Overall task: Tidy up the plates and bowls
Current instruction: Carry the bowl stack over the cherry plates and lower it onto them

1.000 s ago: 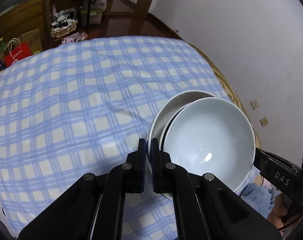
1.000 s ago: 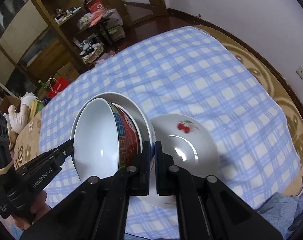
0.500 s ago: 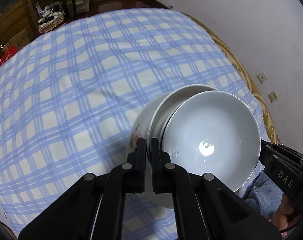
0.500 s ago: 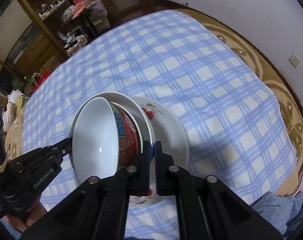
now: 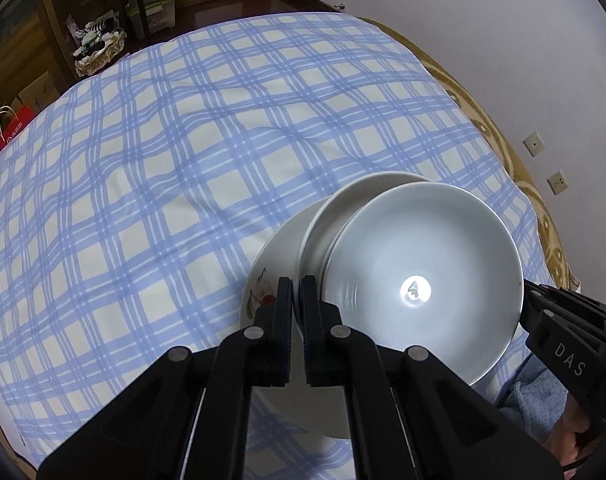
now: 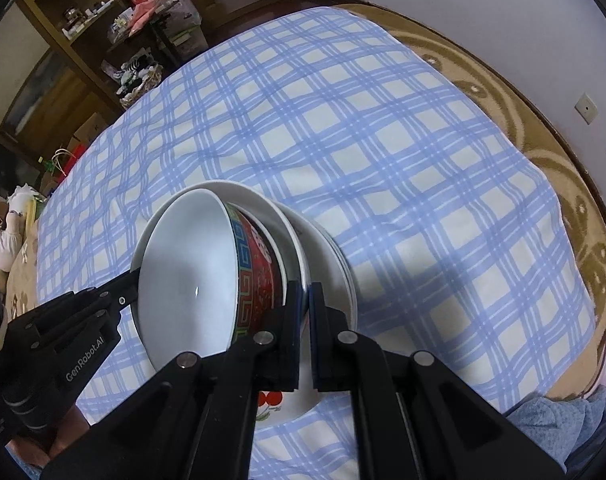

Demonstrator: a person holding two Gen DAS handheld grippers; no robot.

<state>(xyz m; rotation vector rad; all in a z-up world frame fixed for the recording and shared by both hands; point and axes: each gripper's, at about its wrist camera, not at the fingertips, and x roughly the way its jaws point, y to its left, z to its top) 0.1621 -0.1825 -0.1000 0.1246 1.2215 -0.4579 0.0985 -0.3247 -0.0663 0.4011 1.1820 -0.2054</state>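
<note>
We judge the stacking nearly done: left gripper (image 5: 297,292) and right gripper (image 6: 306,296), both clamped on the white dish's (image 6: 291,236) rim with the red bowl (image 6: 259,264) nested inside, hold it over the cherry plate (image 5: 271,264) on the checked cloth (image 5: 183,160), release remaining.

The red-patterned bowl (image 6: 259,276) is showing glazed ceramic, glossy inside, catching a bright highlight. The white plate (image 5: 323,220) under it and the cherry-printed plate (image 6: 303,396) are looking equally smooth and shiny. The checked tablecloth (image 5: 183,160) is lying as soft matt cloth, faintly wrinkled. At eleven o'clock the shelf unit (image 6: 63,40) is showing dark varnished wood.
</note>
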